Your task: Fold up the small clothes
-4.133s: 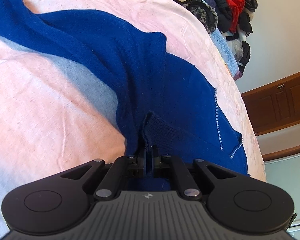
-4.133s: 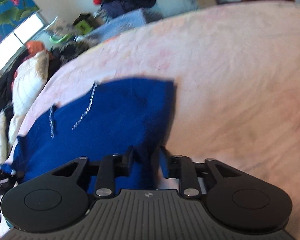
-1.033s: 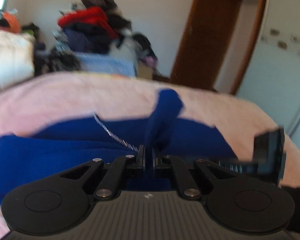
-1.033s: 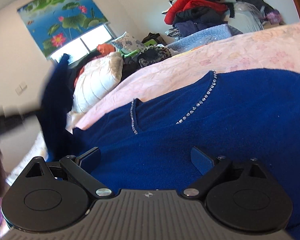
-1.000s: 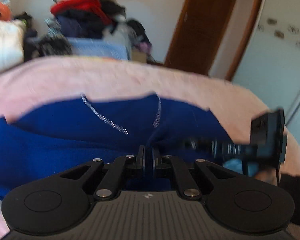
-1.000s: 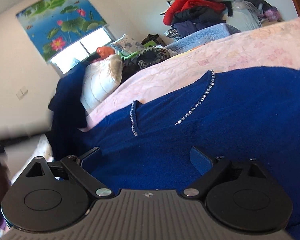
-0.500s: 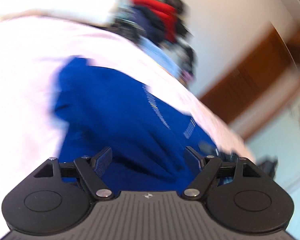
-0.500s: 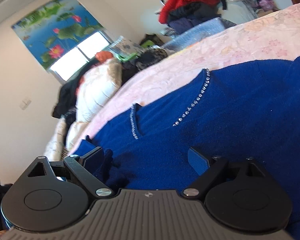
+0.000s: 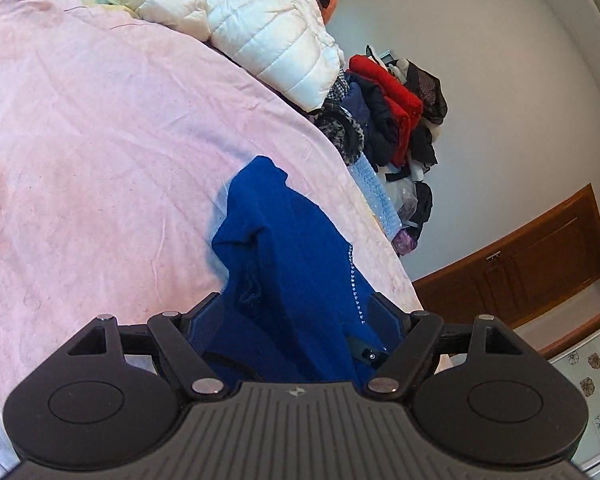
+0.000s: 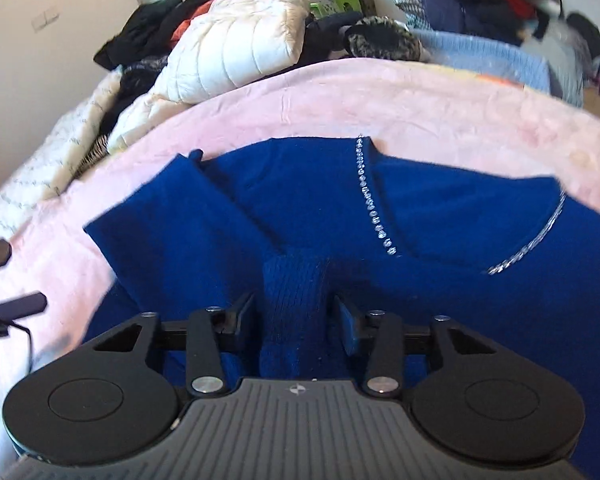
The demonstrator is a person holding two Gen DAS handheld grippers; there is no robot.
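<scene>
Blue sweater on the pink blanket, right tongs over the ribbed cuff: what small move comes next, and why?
Probably finish the pinch: the right tongs are closing with the ribbed cuff of the blue sweater between the pads but not yet clamped. The left tongs stand open.

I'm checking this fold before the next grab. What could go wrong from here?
The right gripper is closing around the ribbed cuff of the blue sweater; it may pinch body fabric underneath too. The rhinestone trim lies close and could snag. The left gripper stands open, so nothing anchors the folded part.
</scene>
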